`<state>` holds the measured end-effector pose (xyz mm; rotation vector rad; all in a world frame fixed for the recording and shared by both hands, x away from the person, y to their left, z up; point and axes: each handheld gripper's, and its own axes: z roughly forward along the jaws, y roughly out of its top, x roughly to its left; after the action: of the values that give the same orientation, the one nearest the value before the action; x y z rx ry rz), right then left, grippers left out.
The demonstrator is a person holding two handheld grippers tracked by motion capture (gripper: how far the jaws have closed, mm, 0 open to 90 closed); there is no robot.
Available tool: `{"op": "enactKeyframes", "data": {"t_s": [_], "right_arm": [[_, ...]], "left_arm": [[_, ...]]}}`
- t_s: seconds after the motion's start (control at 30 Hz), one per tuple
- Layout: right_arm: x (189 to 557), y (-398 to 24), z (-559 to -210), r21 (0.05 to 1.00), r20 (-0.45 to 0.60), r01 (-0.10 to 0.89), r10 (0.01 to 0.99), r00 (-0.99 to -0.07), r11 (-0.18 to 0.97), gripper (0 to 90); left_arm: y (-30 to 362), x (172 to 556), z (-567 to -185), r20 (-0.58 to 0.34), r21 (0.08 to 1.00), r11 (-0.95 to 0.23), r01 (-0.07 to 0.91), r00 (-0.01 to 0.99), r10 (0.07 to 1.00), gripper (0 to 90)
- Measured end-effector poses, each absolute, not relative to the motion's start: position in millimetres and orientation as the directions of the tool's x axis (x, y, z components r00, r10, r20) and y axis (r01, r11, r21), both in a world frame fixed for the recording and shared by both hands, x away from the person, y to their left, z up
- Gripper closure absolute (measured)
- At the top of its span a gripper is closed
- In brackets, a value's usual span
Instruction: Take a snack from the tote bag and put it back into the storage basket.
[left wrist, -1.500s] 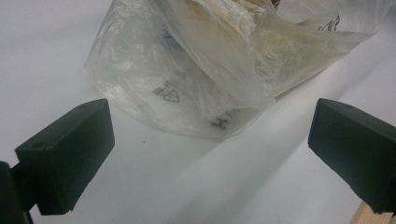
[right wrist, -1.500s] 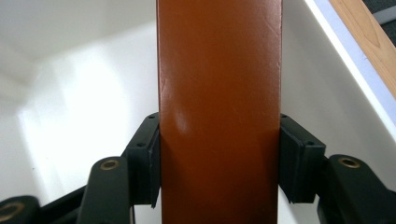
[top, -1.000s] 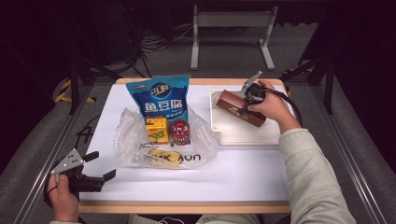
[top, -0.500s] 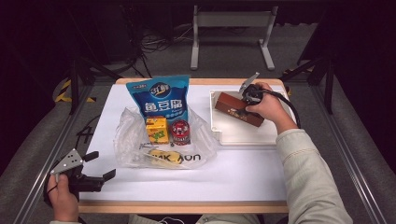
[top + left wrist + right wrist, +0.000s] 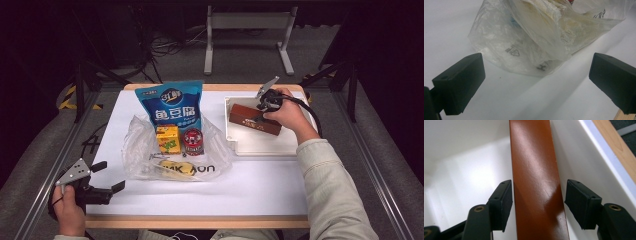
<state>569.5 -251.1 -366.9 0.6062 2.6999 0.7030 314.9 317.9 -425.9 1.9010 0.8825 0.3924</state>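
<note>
A long brown box (image 5: 250, 119) lies in the white tray (image 5: 260, 146) at the table's back right. My right gripper (image 5: 263, 111) hangs over the box's right end, held by the person's hand. In the right gripper view the brown box (image 5: 536, 182) runs between the jaws of my right gripper (image 5: 537, 192); a gap shows beside the right pad, so it is open. My left gripper (image 5: 111, 176) rests low at the table's front left corner, open and holding nothing. In the left gripper view, my left gripper (image 5: 536, 75) faces the crumpled clear plastic bag (image 5: 536, 37).
The clear plastic bag (image 5: 150, 150) lies mid-table with a yellow carton (image 5: 168, 139), a red can (image 5: 192, 141) and a yellowish item (image 5: 172, 167) on it. A blue snack bag (image 5: 172, 107) lies behind them. The white table cover (image 5: 260, 185) is bare at front right.
</note>
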Motion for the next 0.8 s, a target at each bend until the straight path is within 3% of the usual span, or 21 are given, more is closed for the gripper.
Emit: {"op": "enactKeyframes", "data": {"t_s": [0.2,0.47,0.67,0.8], "right_arm": [[562,-253,-355,0.554,-0.164,0.317,0.474,-0.865,0.77,40.2],[543,-254,-337,0.601,-0.141,0.327,0.499,-0.855,0.729,59.2],[525,-256,-327,0.634,-0.117,0.363,0.549,-0.828,0.683,78.4],[514,-259,-327,0.635,-0.133,0.369,0.567,-0.813,0.678,83.2]], "left_arm": [[315,318,-426,-0.101,0.871,-0.271,0.41,0.689,0.718,1.0],[312,324,-426,-0.099,0.872,-0.275,0.406,0.696,0.711,1.0],[310,327,-426,-0.099,0.872,-0.278,0.402,0.702,0.706,1.0],[308,328,-426,-0.103,0.872,-0.275,0.405,0.701,0.705,1.0]]}}
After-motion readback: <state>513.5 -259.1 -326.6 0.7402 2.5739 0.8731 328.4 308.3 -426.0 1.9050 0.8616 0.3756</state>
